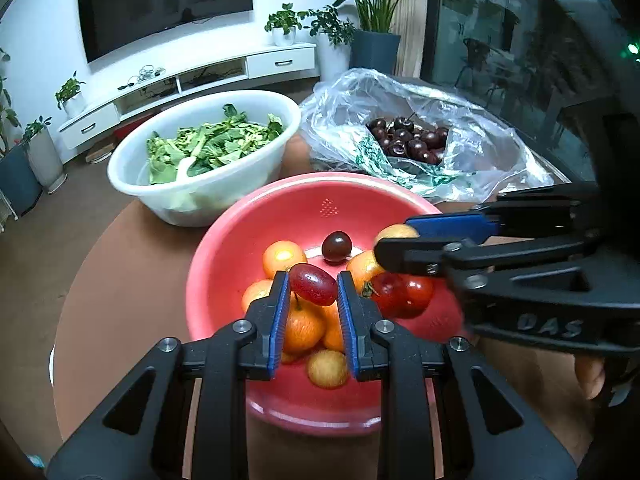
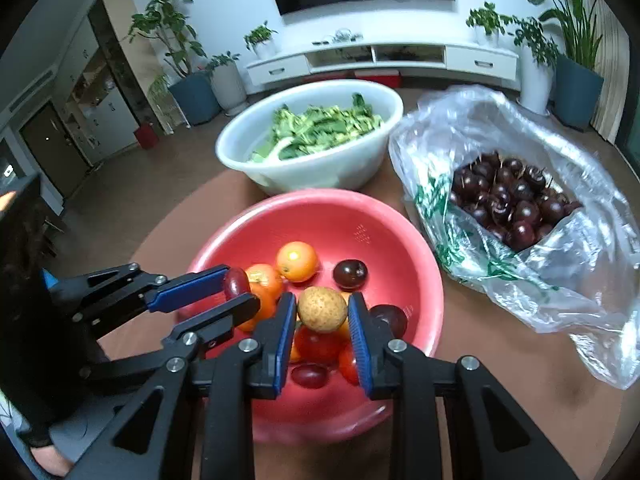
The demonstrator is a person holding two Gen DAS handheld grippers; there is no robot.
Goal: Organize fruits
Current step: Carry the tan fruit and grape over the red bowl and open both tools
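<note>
A red bowl (image 1: 256, 216) (image 2: 400, 220) on the round brown table holds oranges, red tomatoes, dark plums and yellow fruit. My left gripper (image 1: 313, 284) is shut on a red grape (image 1: 313, 284) over the bowl; it also shows in the right wrist view (image 2: 236, 292), gripping the grape (image 2: 236, 282). My right gripper (image 2: 322, 310) is shut on a yellow-brown round fruit (image 2: 322, 309) above the bowl. In the left wrist view the right gripper (image 1: 394, 242) comes in from the right, with that fruit (image 1: 396, 232) partly hidden behind its fingers.
A white basin (image 1: 192, 196) (image 2: 320, 172) of green leafy vegetables stands behind the red bowl. A clear plastic bag of dark cherries (image 1: 412, 140) (image 2: 508, 200) lies to the right. The table edge (image 1: 80, 272) curves at the left.
</note>
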